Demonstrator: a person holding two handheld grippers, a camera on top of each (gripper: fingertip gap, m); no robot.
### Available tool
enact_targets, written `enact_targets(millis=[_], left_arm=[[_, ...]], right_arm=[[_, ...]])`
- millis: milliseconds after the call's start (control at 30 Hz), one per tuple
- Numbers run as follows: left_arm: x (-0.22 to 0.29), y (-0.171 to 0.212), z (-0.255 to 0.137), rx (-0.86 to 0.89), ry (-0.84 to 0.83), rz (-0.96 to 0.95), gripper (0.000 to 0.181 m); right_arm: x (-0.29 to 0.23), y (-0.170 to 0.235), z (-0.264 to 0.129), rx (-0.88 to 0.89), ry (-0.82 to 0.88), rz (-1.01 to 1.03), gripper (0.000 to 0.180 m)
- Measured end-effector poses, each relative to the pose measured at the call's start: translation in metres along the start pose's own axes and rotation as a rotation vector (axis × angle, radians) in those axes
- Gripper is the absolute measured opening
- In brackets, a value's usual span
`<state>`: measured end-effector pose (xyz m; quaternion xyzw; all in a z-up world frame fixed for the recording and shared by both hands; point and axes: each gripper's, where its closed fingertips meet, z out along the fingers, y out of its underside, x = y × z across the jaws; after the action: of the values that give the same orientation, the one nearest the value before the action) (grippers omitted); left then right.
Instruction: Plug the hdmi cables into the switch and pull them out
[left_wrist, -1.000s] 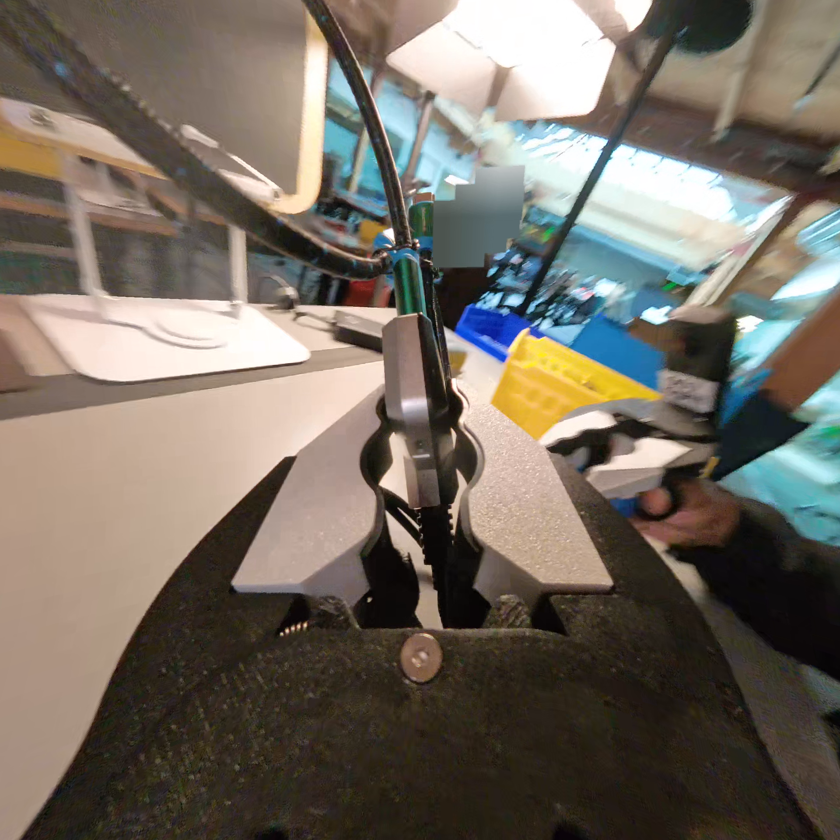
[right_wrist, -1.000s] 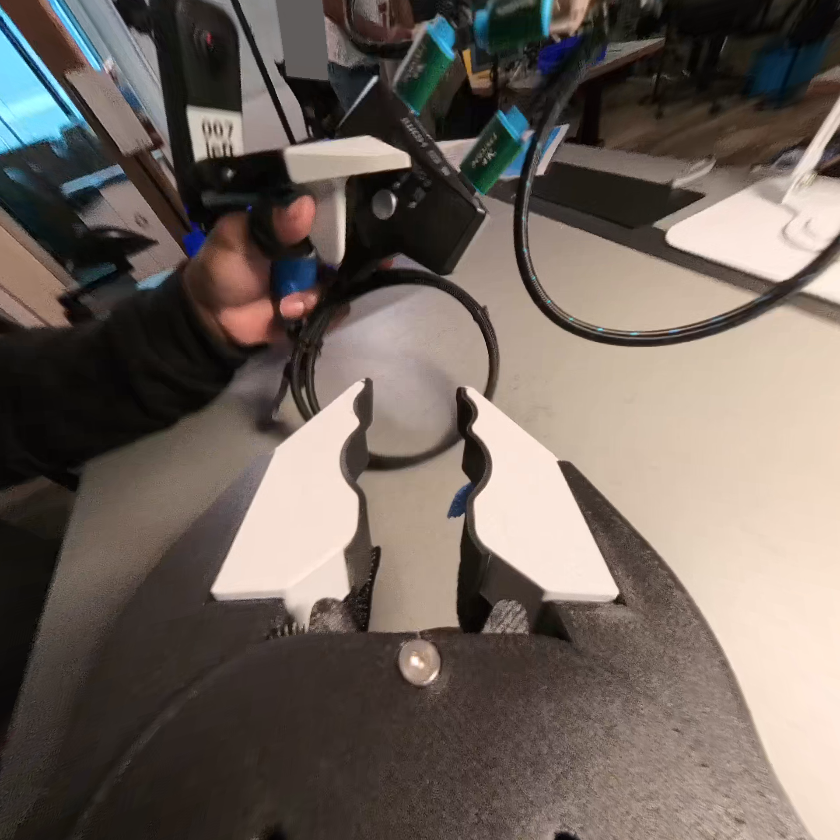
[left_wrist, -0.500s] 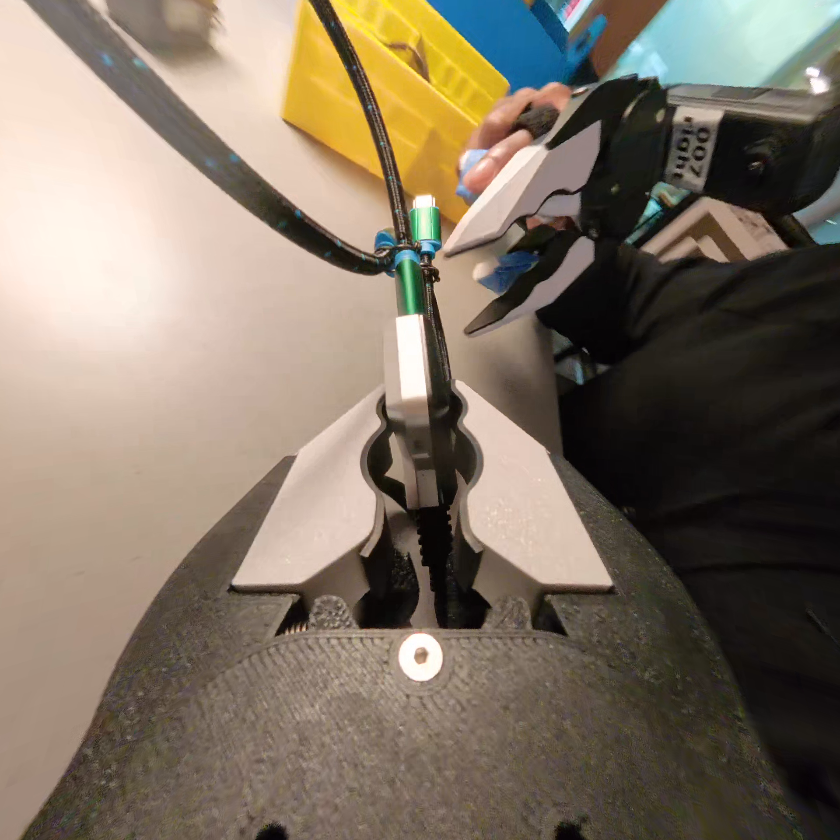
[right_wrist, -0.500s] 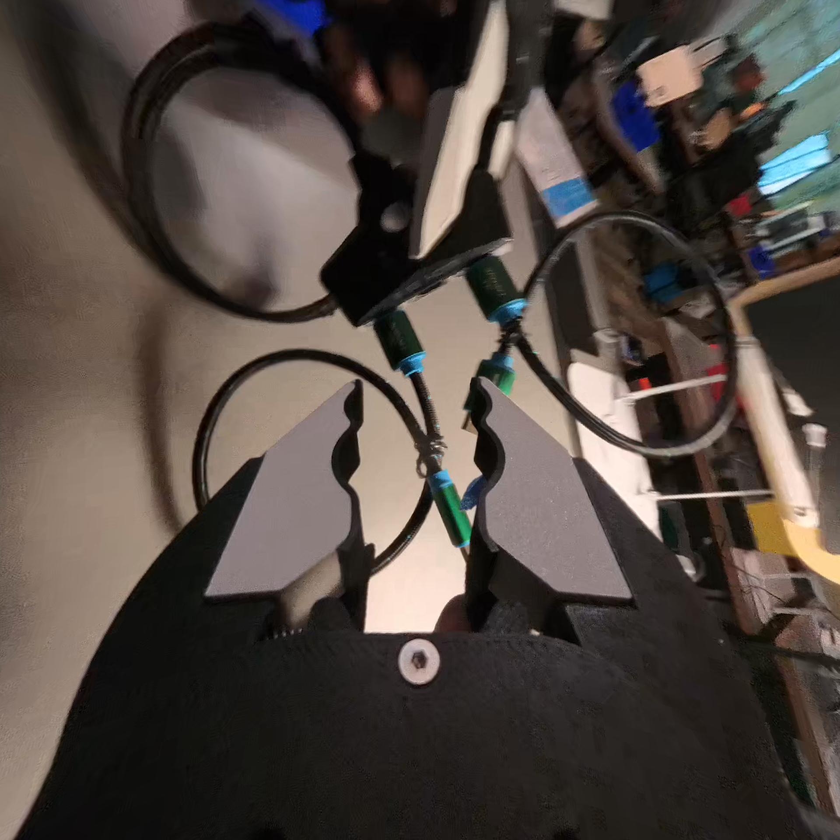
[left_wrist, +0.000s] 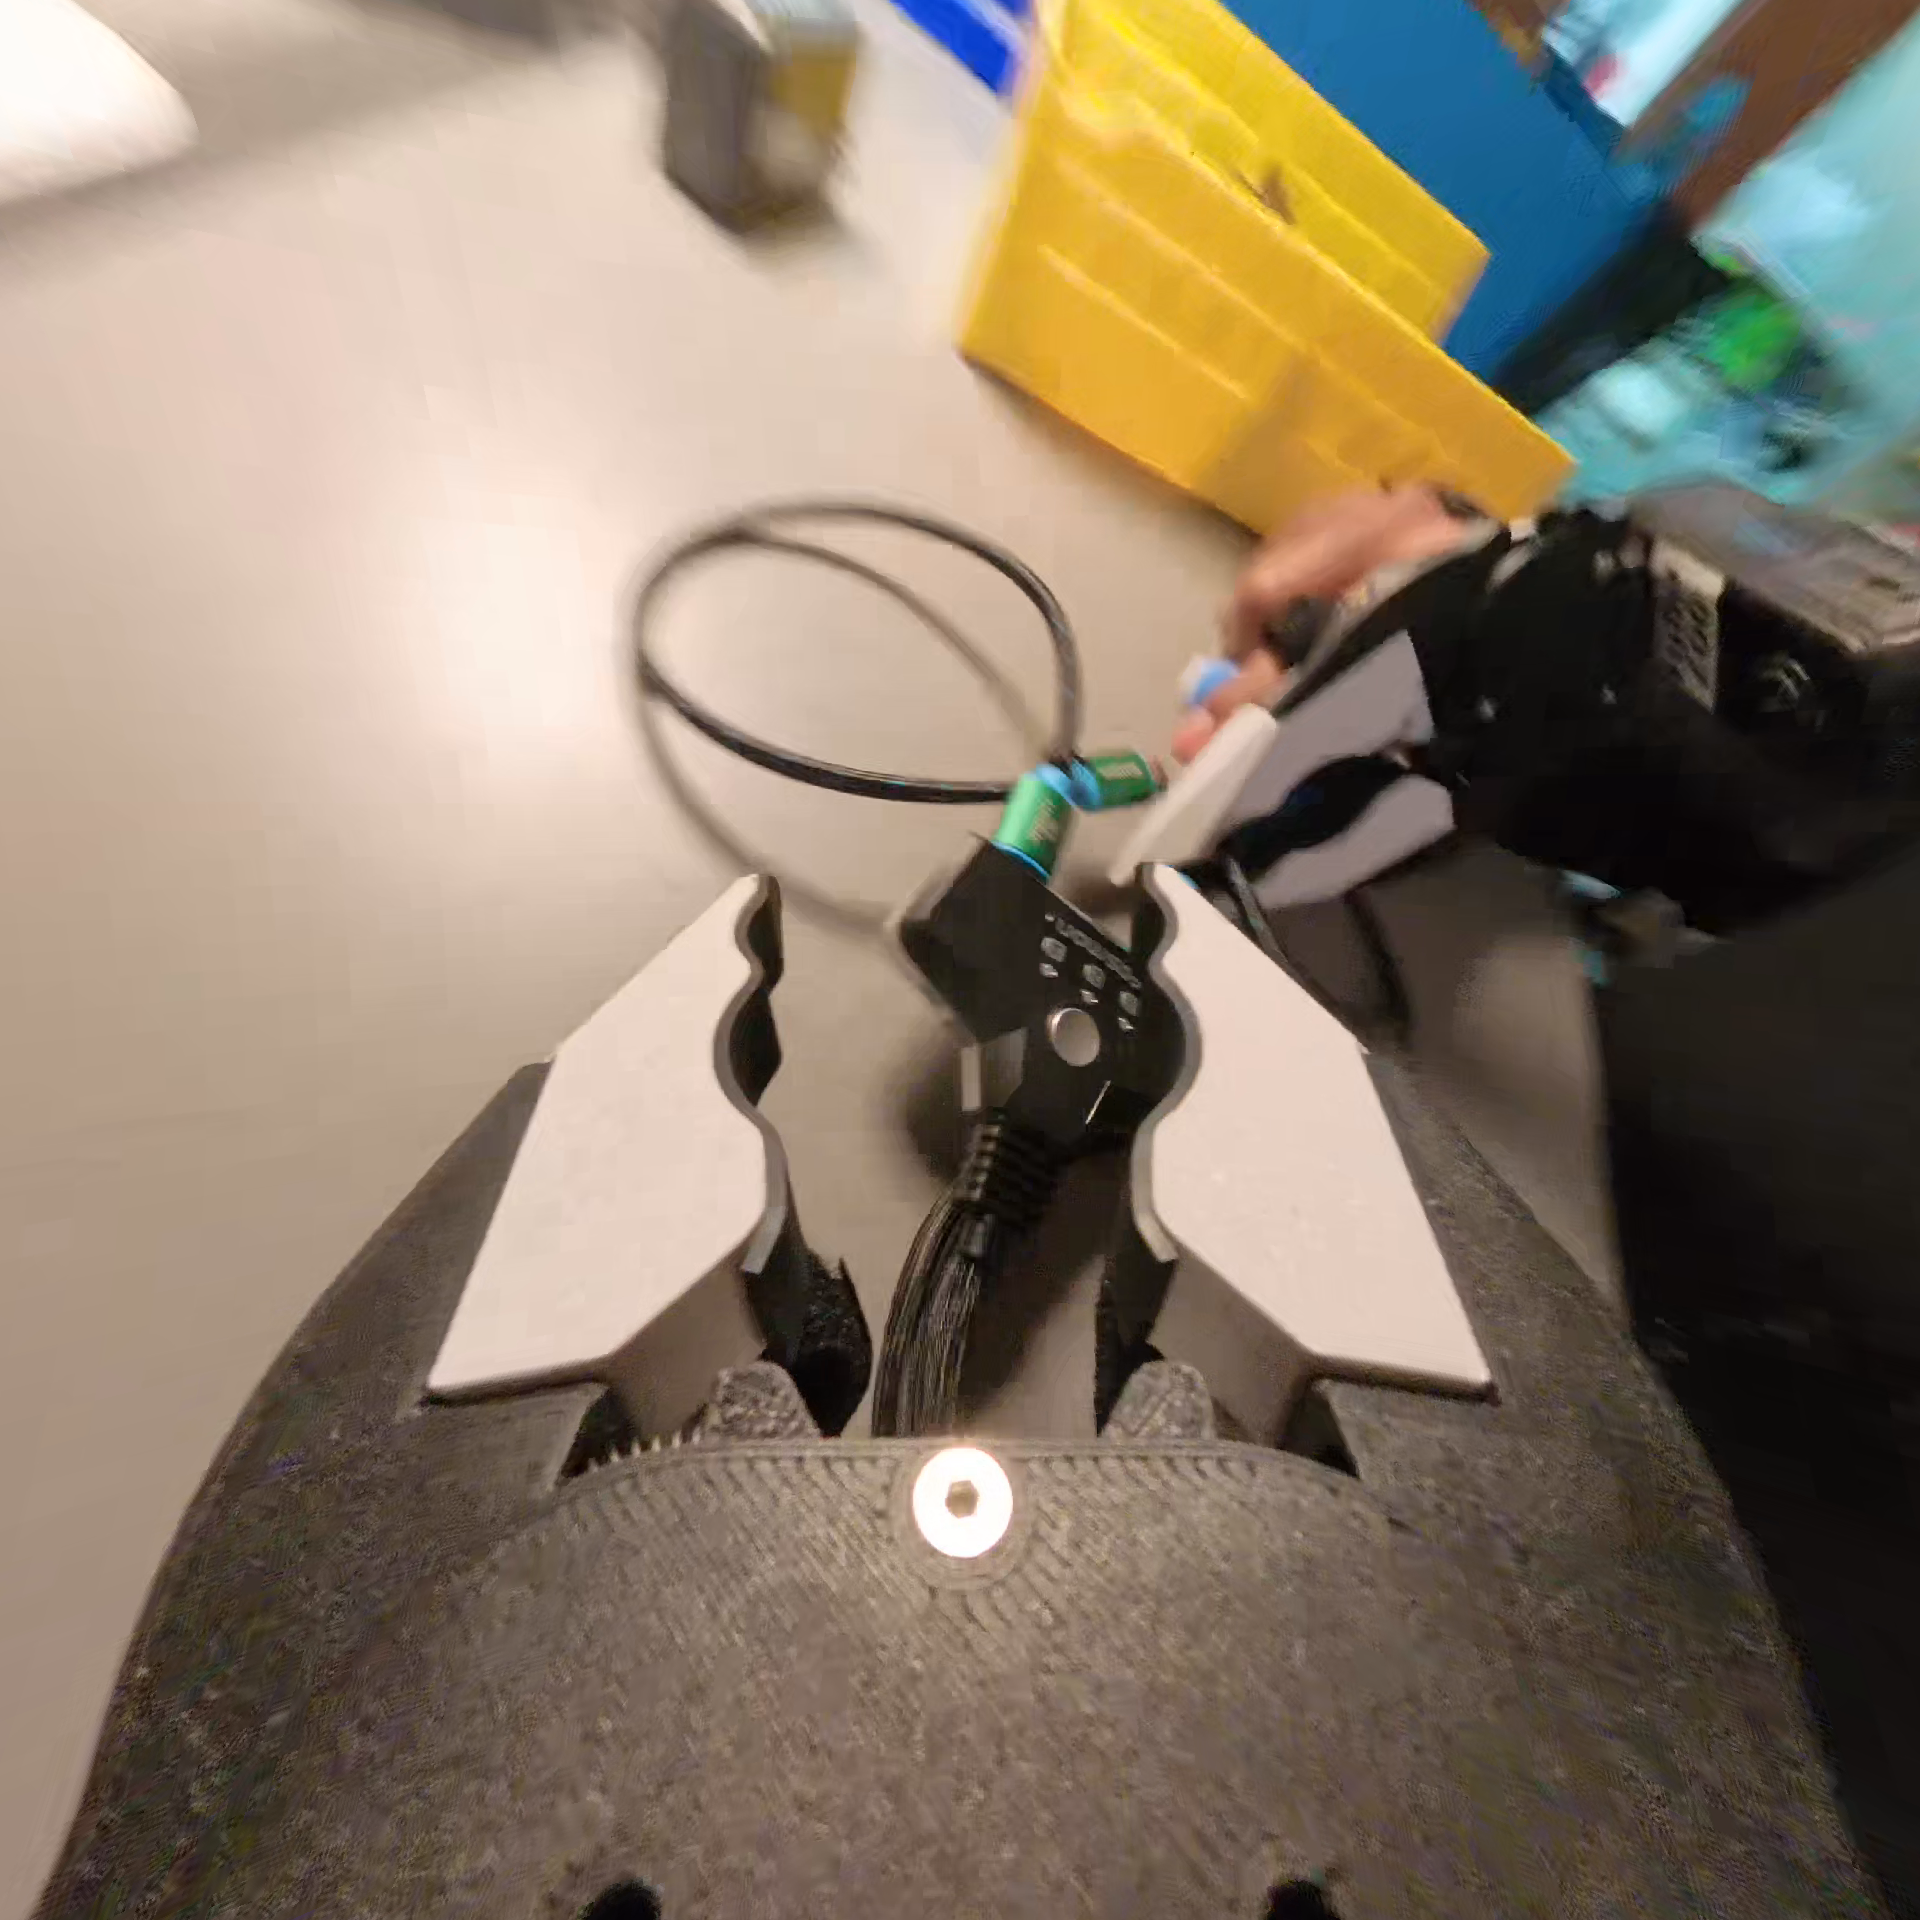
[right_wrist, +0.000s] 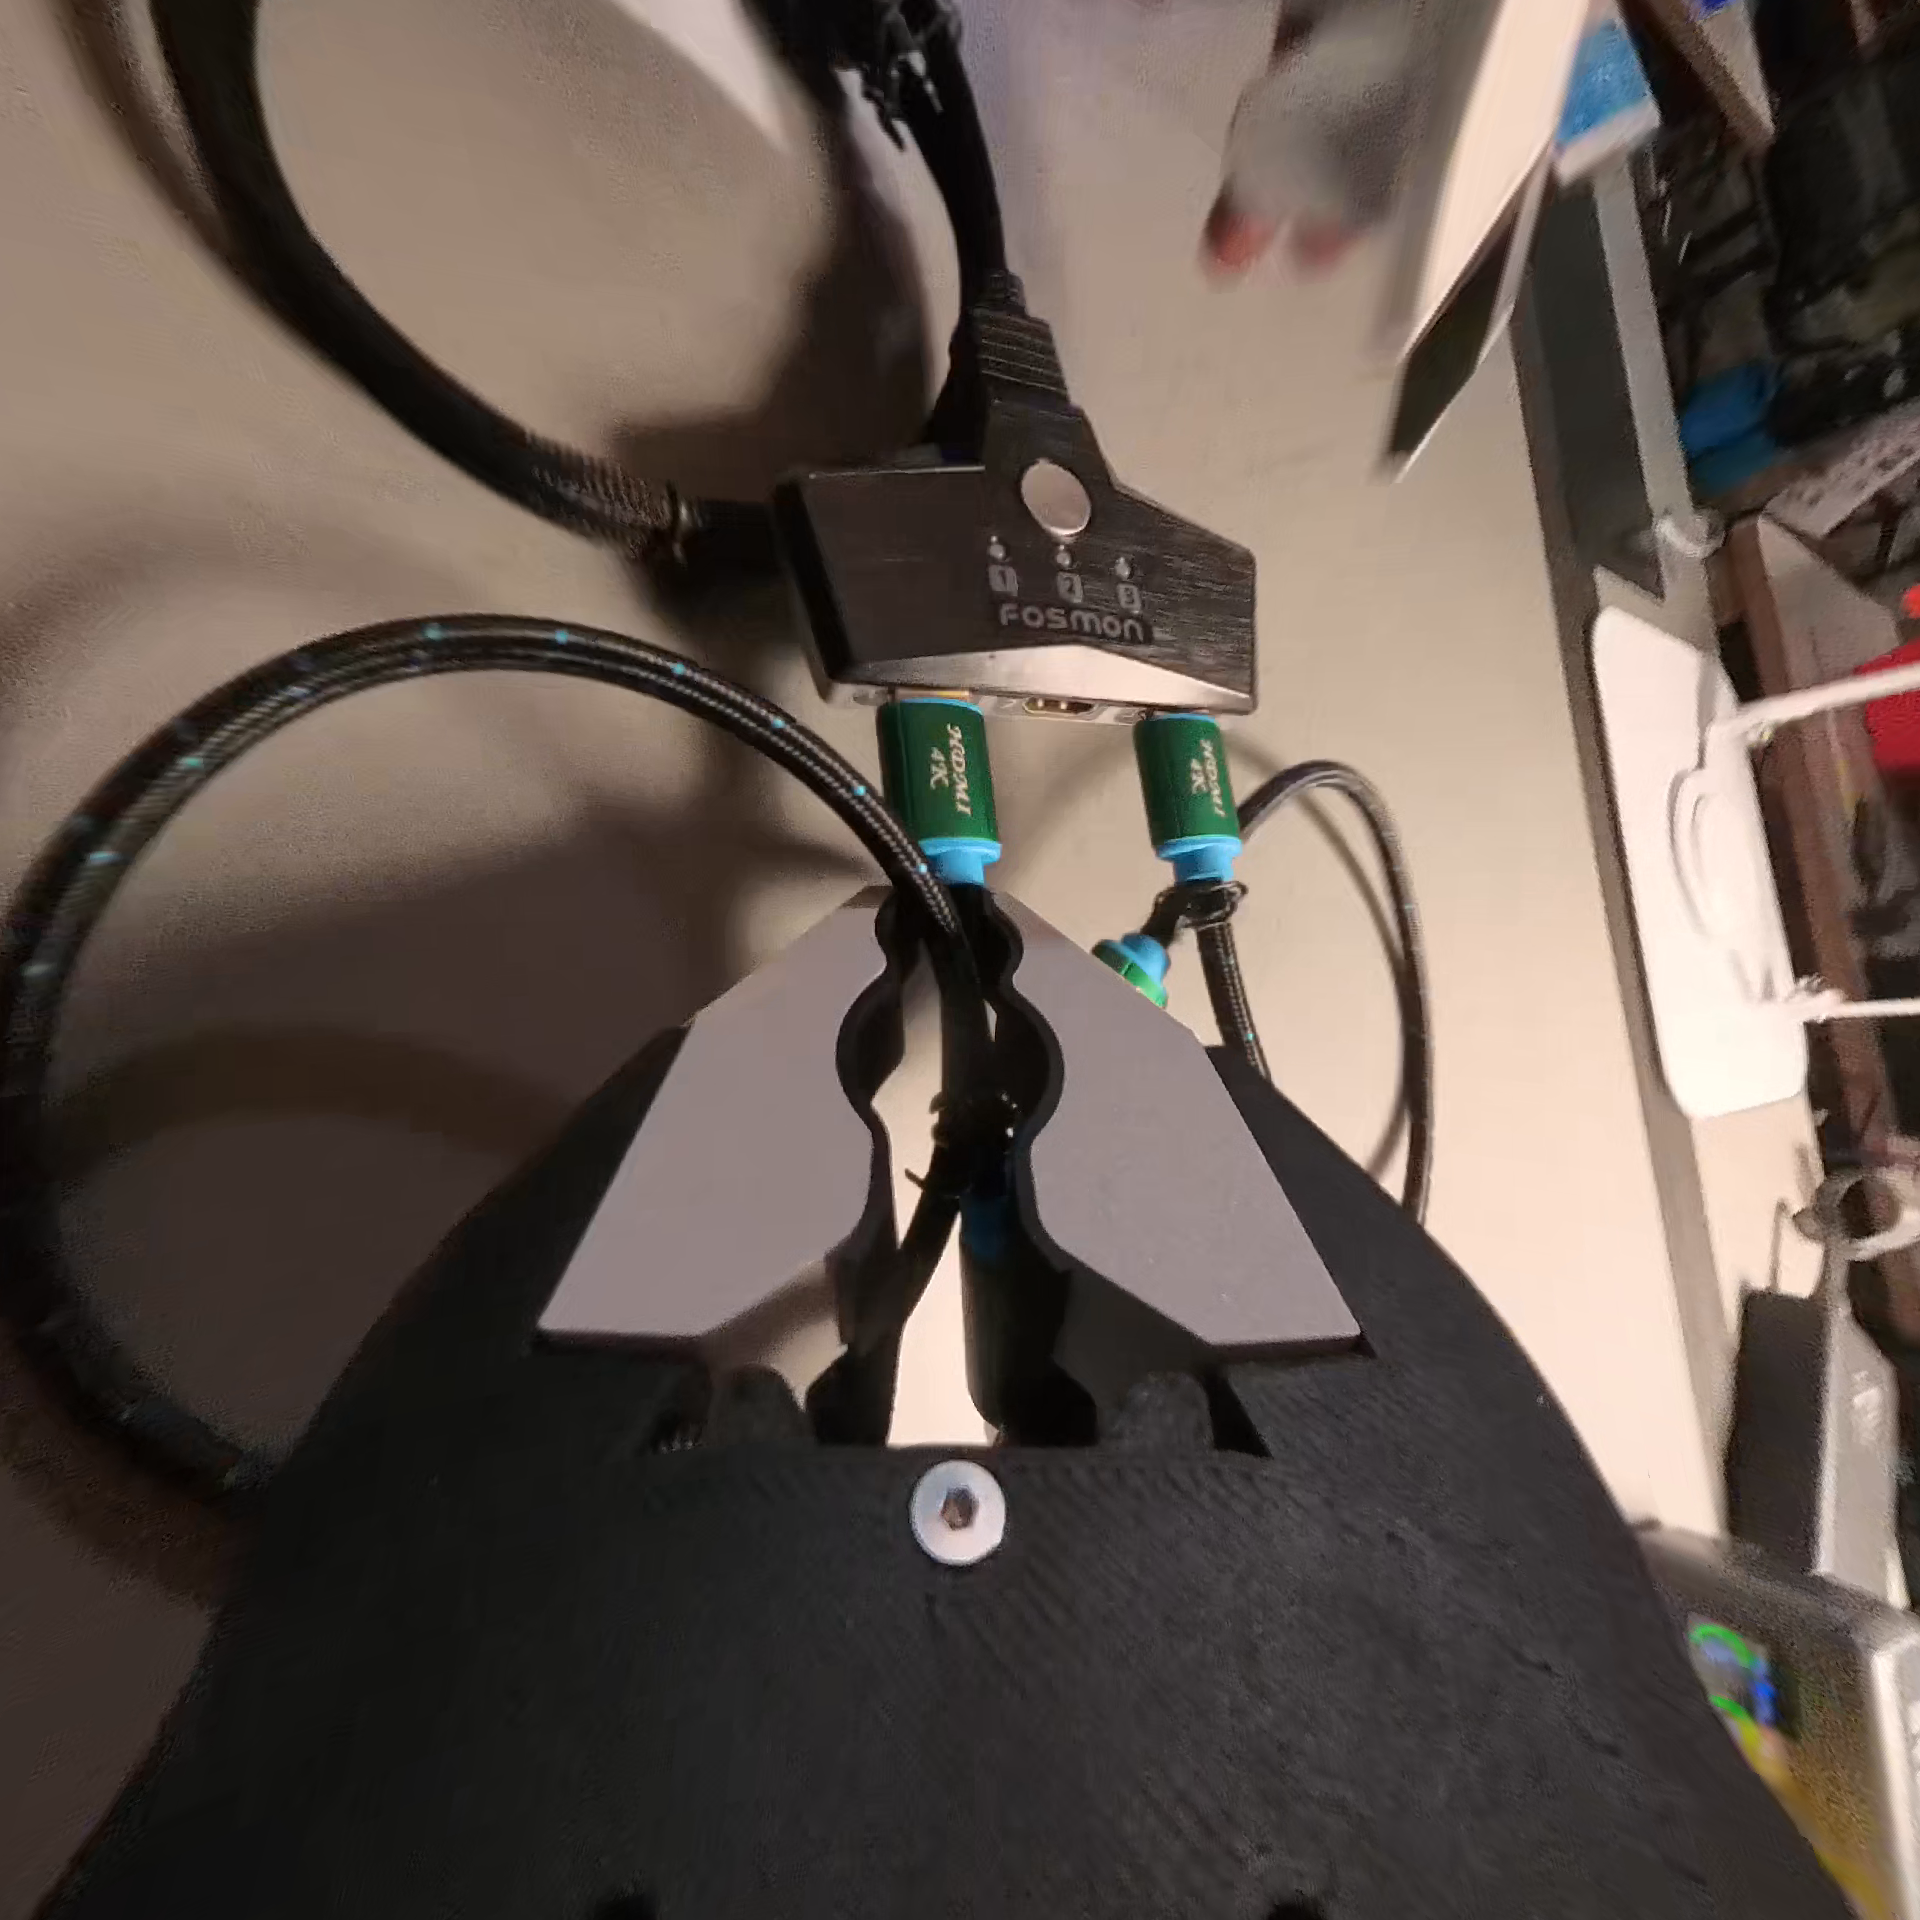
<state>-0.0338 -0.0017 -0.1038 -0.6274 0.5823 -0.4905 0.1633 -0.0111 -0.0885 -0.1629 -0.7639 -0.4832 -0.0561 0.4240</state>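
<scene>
The black HDMI switch (right_wrist: 1029, 582) lies flat on the beige table (right_wrist: 520, 208). Two green HDMI plugs (right_wrist: 938, 774) (right_wrist: 1188, 784) sit in its outer ports; the middle port is empty. My right gripper (right_wrist: 940, 904) is shut on the braided cable (right_wrist: 961, 997) just behind the left plug. Another green plug (right_wrist: 1132, 961) lies loose beside it. In the left wrist view my left gripper (left_wrist: 956, 883) is open, with the switch (left_wrist: 1039, 977) lying between its fingers, close to the right one. One white finger (left_wrist: 1210, 779) of the right gripper shows beyond a green plug (left_wrist: 1034, 826).
A yellow bin (left_wrist: 1195, 291) and a small grey box (left_wrist: 758, 114) stand farther back on the table. Cable loops (left_wrist: 852, 644) (right_wrist: 416, 644) and the switch's own thick black lead (right_wrist: 977, 208) lie around it. A white stand base (right_wrist: 1683, 862) sits near the table edge.
My left gripper has opened and let go of the switch, which now lies on the table. My right gripper, open before, has closed on the cable behind the left plug.
</scene>
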Motion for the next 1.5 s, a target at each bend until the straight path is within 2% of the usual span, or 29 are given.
enact_targets(millis=[67, 133, 167, 267, 433, 633, 733, 800, 900, 1133, 1267, 1400, 1500], left_arm=[[0.001, -0.02, -0.029, 0.098, -0.138, 0.11, 0.059], [0.02, -0.023, -0.043, 0.132, -0.139, 0.097, 0.051], [0.032, -0.02, -0.041, 0.141, -0.09, 0.027, 0.045], [0.056, 0.003, -0.016, 0.104, 0.07, -0.147, 0.046], [0.041, 0.02, 0.014, 0.135, 0.119, -0.419, 0.053], [0.04, 0.009, 0.014, 0.233, 0.217, -0.558, 0.055], [0.042, 0.013, 0.022, 0.23, 0.256, -0.608, 0.048], [0.039, 0.018, 0.027, 0.234, 0.234, -0.6, 0.03], [0.037, 0.013, 0.027, 0.301, 0.224, -0.534, 0.028], [0.034, 0.004, 0.025, 0.409, 0.075, -0.357, 0.028], [0.042, -0.001, 0.02, 0.437, 0.139, -0.341, 0.02], [0.04, -0.002, 0.016, 0.454, 0.178, -0.377, 0.02], [0.046, -0.004, 0.017, 0.45, 0.182, -0.331, 0.022]], right_arm=[[0.005, 0.006, 0.0, 0.0, 0.013, 0.057, 0.009], [0.014, 0.007, -0.003, 0.01, 0.045, 0.094, 0.009], [0.02, 0.007, -0.004, 0.014, 0.068, 0.106, 0.009], [0.034, 0.006, -0.008, 0.03, 0.145, 0.133, 0.008], [0.049, -0.003, -0.019, 0.079, 0.239, 0.151, 0.009], [0.039, -0.021, -0.017, 0.129, 0.24, 0.078, 0.008], [0.031, -0.028, -0.012, 0.139, 0.222, 0.043, 0.008], [0.03, -0.028, -0.01, 0.137, 0.217, 0.044, 0.008], [0.034, -0.027, -0.012, 0.141, 0.221, 0.065, 0.008], [0.039, -0.023, -0.01, 0.145, 0.231, 0.007, 0.008], [0.046, -0.023, -0.008, 0.137, 0.257, -0.034, 0.01], [0.043, -0.028, -0.009, 0.132, 0.272, -0.097, 0.007], [0.051, -0.026, -0.015, 0.139, 0.278, -0.083, 0.009]])
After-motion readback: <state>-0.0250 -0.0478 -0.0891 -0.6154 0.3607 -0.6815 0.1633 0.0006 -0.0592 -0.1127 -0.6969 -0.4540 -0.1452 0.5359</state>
